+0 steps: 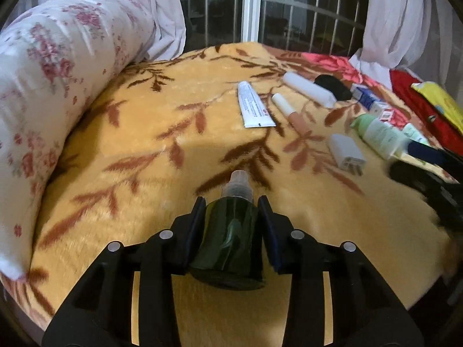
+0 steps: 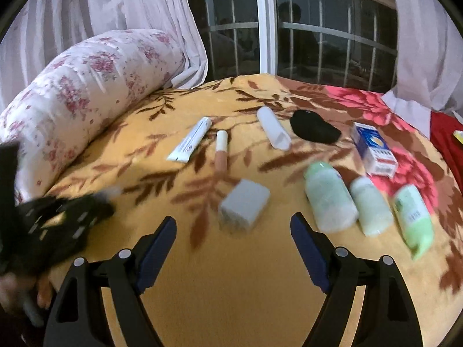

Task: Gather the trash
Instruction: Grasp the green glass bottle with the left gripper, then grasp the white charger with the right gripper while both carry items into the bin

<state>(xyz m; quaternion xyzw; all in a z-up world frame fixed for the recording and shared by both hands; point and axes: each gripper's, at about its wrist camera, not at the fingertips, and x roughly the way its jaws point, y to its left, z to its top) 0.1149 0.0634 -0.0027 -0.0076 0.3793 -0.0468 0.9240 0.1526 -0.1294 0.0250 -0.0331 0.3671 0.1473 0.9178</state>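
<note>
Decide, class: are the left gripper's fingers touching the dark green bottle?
Touching. The left wrist view shows both fingers pressed against the sides of the dark green bottle.

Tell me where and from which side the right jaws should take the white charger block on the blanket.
Grip the white charger block across its two flat side faces, coming down from the near side. It lies flat and alone on the blanket, straight ahead of the open right gripper.

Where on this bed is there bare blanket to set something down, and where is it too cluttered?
Bare blanket lies between the floral pillow and the white tube, and on the near strip in front of the white charger. The right side is crowded: three green bottles, the blue box, the black pouch.
</note>
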